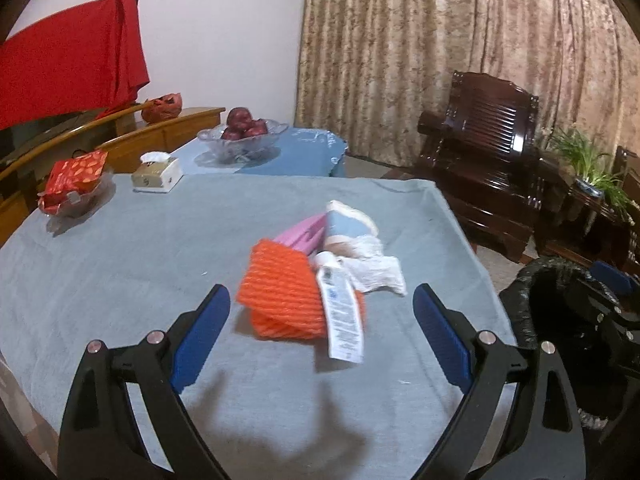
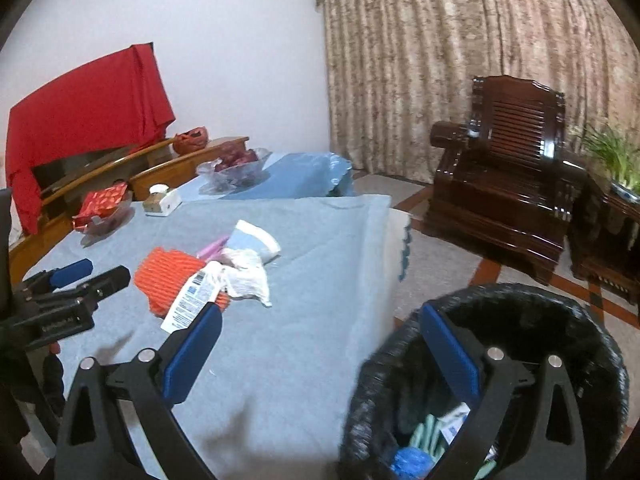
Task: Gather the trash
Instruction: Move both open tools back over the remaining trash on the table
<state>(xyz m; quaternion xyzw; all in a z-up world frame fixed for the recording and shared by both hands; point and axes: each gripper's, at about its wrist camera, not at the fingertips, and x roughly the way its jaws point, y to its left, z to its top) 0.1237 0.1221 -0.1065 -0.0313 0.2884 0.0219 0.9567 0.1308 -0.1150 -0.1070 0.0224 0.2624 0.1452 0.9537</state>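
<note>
A heap of trash lies on the grey tablecloth (image 1: 120, 264): an orange foam net (image 1: 280, 292), a white printed label strip (image 1: 342, 316), crumpled white paper (image 1: 376, 264), a pink wrapper (image 1: 304, 234) and a blue-white paper cup (image 1: 348, 224). My left gripper (image 1: 322, 304) is open, just short of the orange net, jaws wide on either side. My right gripper (image 2: 320, 324) is open and empty, over the table's right edge beside the black-lined trash bin (image 2: 520, 312), which holds several pieces. The heap also shows in the right wrist view, with the net (image 2: 168, 276) and label (image 2: 192, 300).
A tissue box (image 1: 156, 176), a red snack pack in a glass dish (image 1: 76, 184) and a glass bowl of red fruit (image 1: 244, 132) stand at the far side. A dark wooden armchair (image 1: 480, 160) and a plant (image 1: 588, 160) stand right of the table.
</note>
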